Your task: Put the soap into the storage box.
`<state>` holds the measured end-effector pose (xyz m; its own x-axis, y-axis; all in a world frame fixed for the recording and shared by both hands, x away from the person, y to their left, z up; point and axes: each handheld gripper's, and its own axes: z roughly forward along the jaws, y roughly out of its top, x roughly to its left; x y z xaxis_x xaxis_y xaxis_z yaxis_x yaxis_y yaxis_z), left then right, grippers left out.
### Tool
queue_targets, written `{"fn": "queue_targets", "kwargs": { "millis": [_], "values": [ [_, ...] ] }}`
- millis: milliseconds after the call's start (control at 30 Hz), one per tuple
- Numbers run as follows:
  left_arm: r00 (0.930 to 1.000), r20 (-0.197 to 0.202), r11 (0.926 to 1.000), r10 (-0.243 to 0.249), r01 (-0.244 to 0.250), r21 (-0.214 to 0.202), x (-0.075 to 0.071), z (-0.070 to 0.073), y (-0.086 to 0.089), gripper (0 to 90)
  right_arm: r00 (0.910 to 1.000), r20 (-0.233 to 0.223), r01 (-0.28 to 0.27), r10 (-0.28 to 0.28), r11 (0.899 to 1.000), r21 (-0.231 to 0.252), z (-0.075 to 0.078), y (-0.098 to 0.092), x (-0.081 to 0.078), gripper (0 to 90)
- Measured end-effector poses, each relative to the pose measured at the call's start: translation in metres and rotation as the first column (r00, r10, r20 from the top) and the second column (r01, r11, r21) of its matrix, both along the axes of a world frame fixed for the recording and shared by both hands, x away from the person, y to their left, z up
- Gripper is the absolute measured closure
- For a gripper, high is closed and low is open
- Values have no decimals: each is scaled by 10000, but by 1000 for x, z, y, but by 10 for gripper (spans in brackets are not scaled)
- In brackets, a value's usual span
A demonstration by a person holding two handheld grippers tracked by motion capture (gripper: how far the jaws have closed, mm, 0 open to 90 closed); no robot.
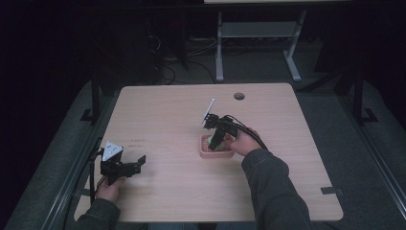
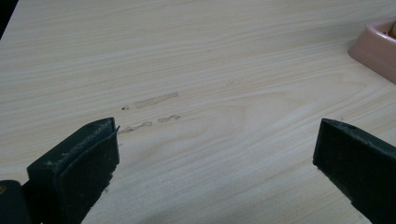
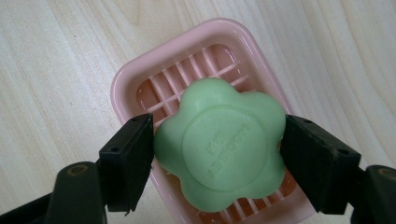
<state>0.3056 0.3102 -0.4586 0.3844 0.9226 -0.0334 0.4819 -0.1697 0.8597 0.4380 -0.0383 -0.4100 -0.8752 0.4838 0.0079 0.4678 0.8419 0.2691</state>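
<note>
A green flower-shaped soap point(image 3: 219, 144) sits between the two black jaws of my right gripper point(image 3: 217, 156), which press on its left and right sides. It is right over a pink slatted soap dish point(image 3: 140, 70); whether it rests on the slats I cannot tell. In the high view the right gripper point(image 1: 216, 141) points down into the dish point(image 1: 207, 154) near the table's middle, with the soap point(image 1: 220, 147) as a small green patch. My left gripper point(image 1: 140, 163) lies low at the front left, open, its jaws point(image 2: 215, 154) wide apart over bare wood. The dish's corner point(image 2: 373, 46) lies far right of them.
The wooden table point(image 1: 158, 110) has a round cable hole point(image 1: 239, 96) at its far edge. Faint tape residue point(image 2: 156, 99) marks the wood ahead of the left gripper. A strip of black tape point(image 1: 332, 190) sits at the front right edge. Another table's legs point(image 1: 219, 48) stand behind.
</note>
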Motion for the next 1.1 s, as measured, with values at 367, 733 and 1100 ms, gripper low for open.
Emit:
{"fn": "queue_targets", "kwargs": {
  "millis": [367, 733, 1100],
  "values": [
    [10000, 20, 10000, -31, 31, 28, 0, 0, 0, 0, 10000, 34, 25, -25, 9998, 188, 3, -4, -2, 254],
    [10000, 63, 10000, -14, 13, 45, -2, 1, 1, 0, 9995, 275, 125, -140, 9985, 539, 12, -10, -6, 252],
    [10000, 25, 10000, -21, 20, 64, -1, 0, 1, 0, 9986, 350, 355, -389, 9952, 913, 23, -27, -9, 252]
  ]
}}
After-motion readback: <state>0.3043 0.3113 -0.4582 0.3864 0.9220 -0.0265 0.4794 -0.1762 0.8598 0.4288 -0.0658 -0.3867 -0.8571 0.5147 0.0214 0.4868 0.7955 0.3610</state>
